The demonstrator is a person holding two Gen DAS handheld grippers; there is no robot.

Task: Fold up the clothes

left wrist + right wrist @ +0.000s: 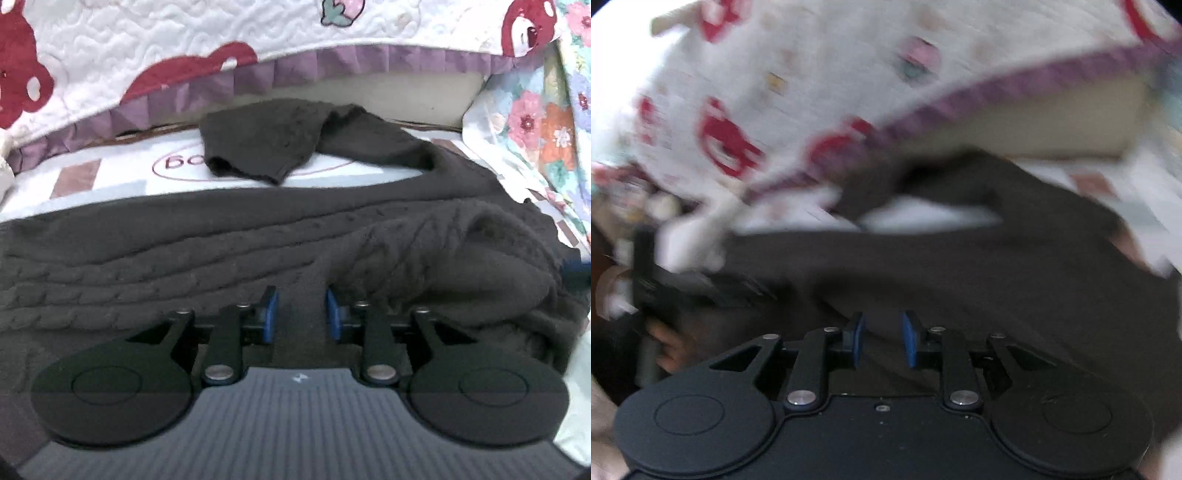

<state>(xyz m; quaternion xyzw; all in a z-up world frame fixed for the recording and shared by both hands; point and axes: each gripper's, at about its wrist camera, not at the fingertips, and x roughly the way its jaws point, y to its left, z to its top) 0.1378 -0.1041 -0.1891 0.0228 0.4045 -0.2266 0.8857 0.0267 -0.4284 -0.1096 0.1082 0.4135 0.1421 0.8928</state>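
Lying across the bed (110, 173), the dark cable-knit sweater (184, 251) fills the near part of the left wrist view, its body spread fairly flat on the left and heaped in a rumple on the right. One sleeve (266, 144) runs off to the far side and doubles back on itself, short of the quilt (147, 48) with red bears and a purple frill. The left tongs (301, 314) hover just over the knit with their blue pads apart and nothing between them. The right tongs (882, 341) likewise stand parted and empty above dark cloth, though that view is smeared by motion, so contact with the fabric is hard to judge. By my reading the folding is incomplete: the far sleeve is not laid onto the body, the right side is bunched, and no tidy packet shows.
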